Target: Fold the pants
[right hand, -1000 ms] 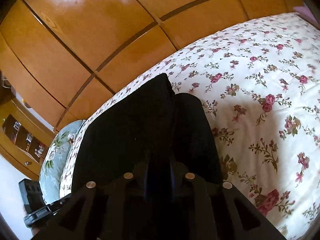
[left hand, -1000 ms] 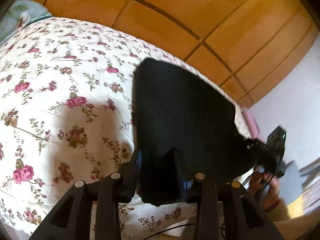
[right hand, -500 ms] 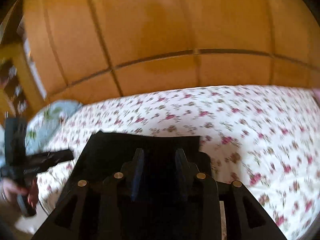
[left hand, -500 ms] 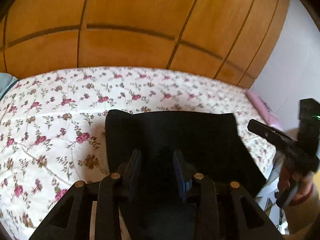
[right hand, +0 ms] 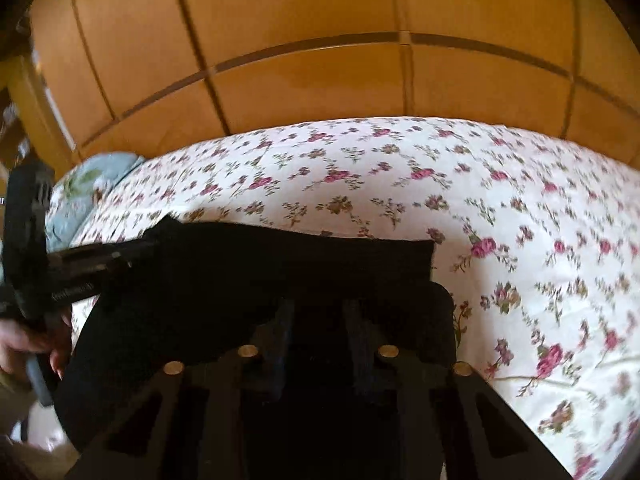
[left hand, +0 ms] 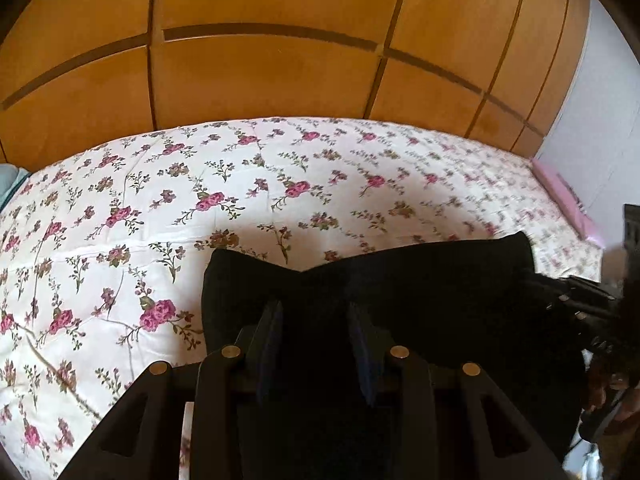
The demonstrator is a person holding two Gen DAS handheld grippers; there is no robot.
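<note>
The black pants (left hand: 400, 280) hang stretched between the two tools over the near edge of the flowered bedspread (left hand: 160, 208), their far hem draped just onto the quilt. The left gripper (left hand: 316, 320) pinches dark cloth at the left end, jaws narrow on the fabric. The right gripper (right hand: 316, 320) has just been closing, with cloth between its jaws at the right end. Held taut like this, the garment seems ready to be laid flat before a fold. Wooden wardrobe doors (left hand: 280, 60) stand beyond the bed.
</note>
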